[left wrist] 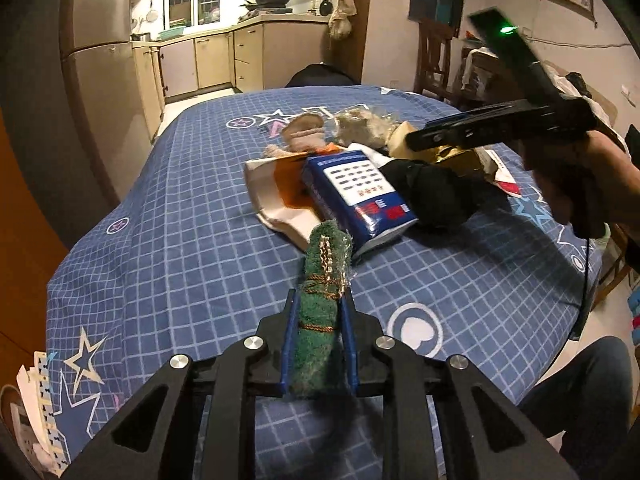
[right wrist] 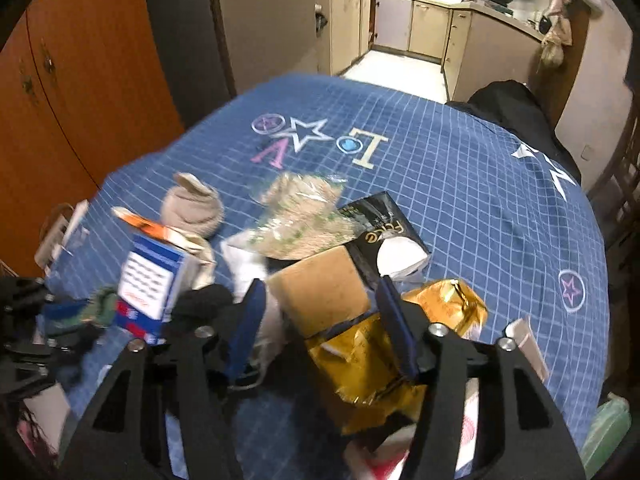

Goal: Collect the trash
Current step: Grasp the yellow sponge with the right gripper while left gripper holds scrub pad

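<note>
We have the left gripper (left wrist: 318, 300) clamped on a green scouring pad (left wrist: 325, 280), the right gripper (right wrist: 320, 316) spread apart over crumpled gold foil wrapper (right wrist: 372, 356), and the heap mid-table on the blue checked tablecloth (left wrist: 180, 248) mostly uncollected.

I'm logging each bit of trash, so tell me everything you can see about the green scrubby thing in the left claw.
The green scouring pad looks like coarse, fuzzy fibre, worn and frayed at its far end, with brownish thread stitched across it and a pale patch near the tip. The left claw is shut on it, both blue fingers pressing its sides. It sticks forward above the blue checked tablecloth, its tip near the blue and white carton.
</note>
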